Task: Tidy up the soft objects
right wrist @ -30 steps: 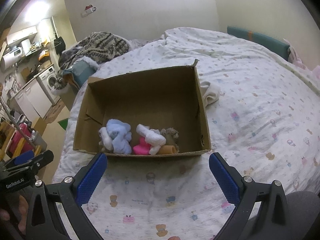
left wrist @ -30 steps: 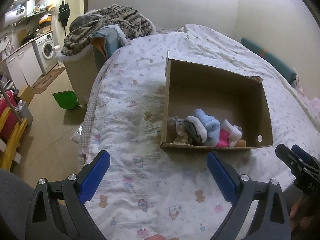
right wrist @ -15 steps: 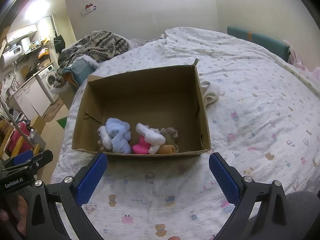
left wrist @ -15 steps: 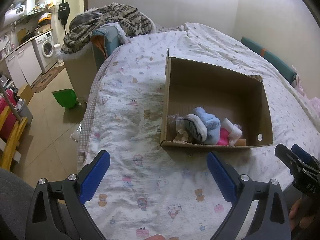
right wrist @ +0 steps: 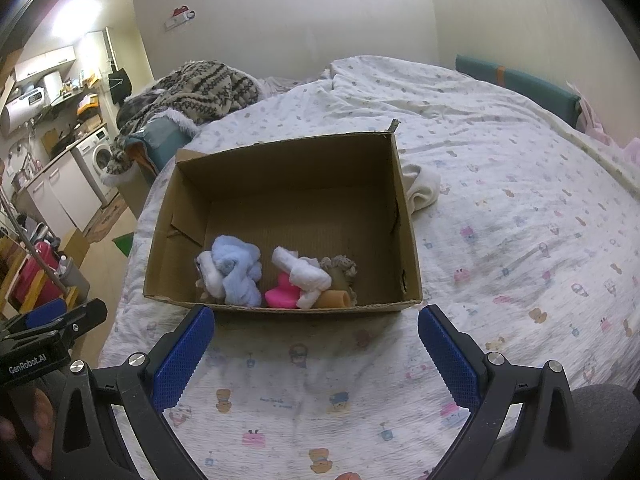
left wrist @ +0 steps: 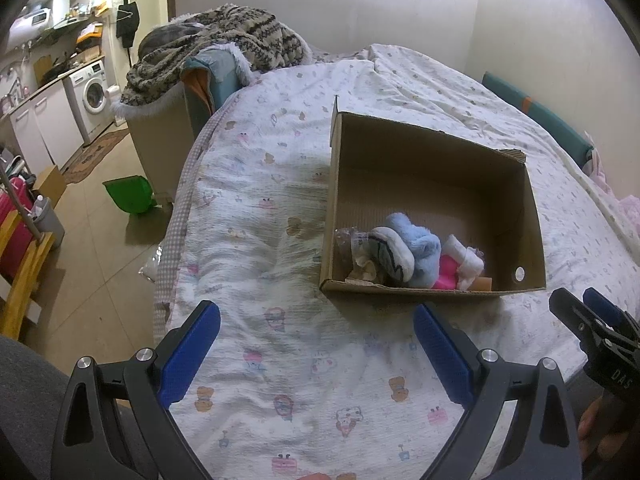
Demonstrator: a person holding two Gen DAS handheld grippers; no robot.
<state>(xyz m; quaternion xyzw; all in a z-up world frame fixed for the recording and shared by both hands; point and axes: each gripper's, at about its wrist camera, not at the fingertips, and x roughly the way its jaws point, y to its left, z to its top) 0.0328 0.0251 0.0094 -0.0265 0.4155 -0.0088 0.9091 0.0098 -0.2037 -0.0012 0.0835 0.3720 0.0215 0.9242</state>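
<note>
Both tools are spread wide with nothing between the textured blue pads. The left tool (left wrist: 316,344) hangs over the near part of the bed, and the right tool (right wrist: 316,344) does the same, pointed more squarely at the box. Each one shows at the edge of the other's view.

Just past the fingertips sits an open brown cardboard box (right wrist: 408,240), plain corrugated stuff with a ragged rim, resting on the bed's crinkly white sheet (left wrist: 248,240) printed with little cartoon bears. From the left tool the box is ahead and to the right.

All the soft things are bunched against the near wall of the box: a fluffy light blue plush (right wrist: 236,276), a rolled white cloth (right wrist: 304,272), something hot pink (right wrist: 282,294) under it, a brownish fuzzy piece (right wrist: 340,270) and a small tan tube (right wrist: 334,300). The far half of the box floor is bare cardboard.

Outside the box, touching its right wall, lies a crumpled cream cloth (right wrist: 422,190) on the sheet. Far left, a patterned knit blanket (left wrist: 224,36) is heaped up.
</note>
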